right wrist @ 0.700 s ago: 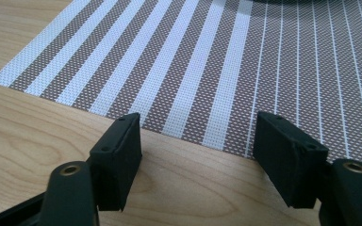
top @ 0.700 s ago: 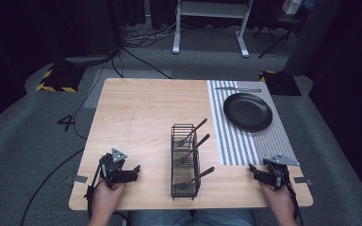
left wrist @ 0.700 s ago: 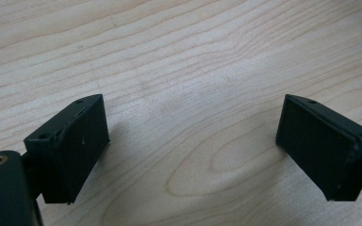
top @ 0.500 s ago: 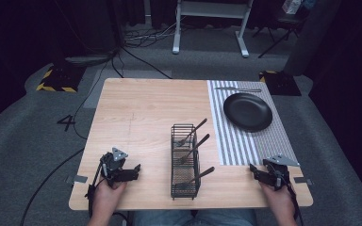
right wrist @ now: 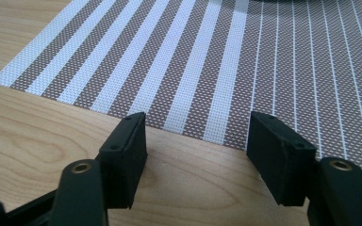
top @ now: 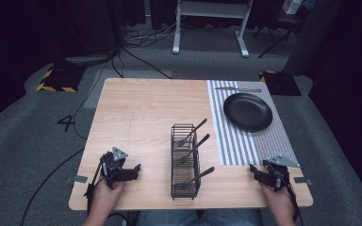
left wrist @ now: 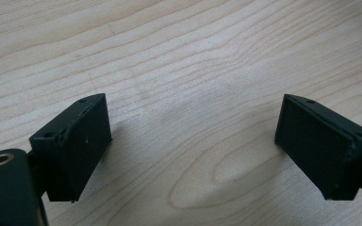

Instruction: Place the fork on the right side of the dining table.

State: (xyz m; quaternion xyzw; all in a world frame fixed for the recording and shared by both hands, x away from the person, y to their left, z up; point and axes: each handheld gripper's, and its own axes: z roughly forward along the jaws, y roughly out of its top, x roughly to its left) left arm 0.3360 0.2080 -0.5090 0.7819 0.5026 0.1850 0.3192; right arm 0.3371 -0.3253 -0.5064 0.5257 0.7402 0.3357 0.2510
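Observation:
A black wire caddy [top: 185, 161] stands near the table's front middle, with three dark-handled utensils [top: 194, 131] leaning out of it to the right. A black plate [top: 247, 111] lies on a striped placemat [top: 245, 141] at the right; a piece of cutlery [top: 238, 89] lies just beyond the plate. My left gripper [top: 134, 170] [left wrist: 193, 150] rests open on bare wood at the front left, nothing between its jaws. My right gripper [top: 254, 172] [right wrist: 195, 146] rests open at the front right, jaws at the near edge of the striped placemat [right wrist: 226, 70], empty.
The wooden table [top: 141, 117] has bare room on its left half. A white-legged stand [top: 212, 19] and cables lie on the grey floor behind the table. Yellow-black striped blocks [top: 56, 80] sit on the floor at both far corners.

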